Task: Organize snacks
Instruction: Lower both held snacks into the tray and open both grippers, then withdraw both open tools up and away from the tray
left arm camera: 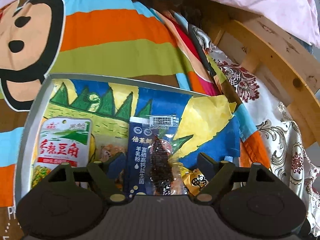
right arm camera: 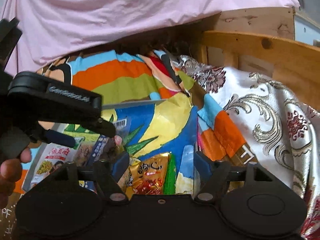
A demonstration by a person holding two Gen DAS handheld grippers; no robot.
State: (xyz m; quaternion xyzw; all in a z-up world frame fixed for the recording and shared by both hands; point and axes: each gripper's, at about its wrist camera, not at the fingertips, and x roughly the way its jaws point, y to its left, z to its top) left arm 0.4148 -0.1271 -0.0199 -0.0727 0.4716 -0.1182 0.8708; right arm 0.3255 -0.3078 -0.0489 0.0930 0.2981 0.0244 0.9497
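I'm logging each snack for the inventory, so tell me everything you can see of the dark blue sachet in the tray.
The dark blue sachet is a long, narrow stick pack of glossy film, printed with white Chinese characters, two round seals and droplet marks. A white barcode label sits on the clear wrapper at its far end. It lies flat, lengthwise, in the grey tray on the colourful paper lining, between the open fingers of the left gripper, apparently unpressed. A dark, clear-wrapped snack lies against its right side.

Tray (left arm camera: 33, 108): you have it on the bedspread (left arm camera: 112, 36).
Bean packet (left arm camera: 62, 140): in your tray, left.
Milk-powder sachet (left arm camera: 138, 152): just right of it.
Gold packet (right arm camera: 150, 176): in your tray, near right.
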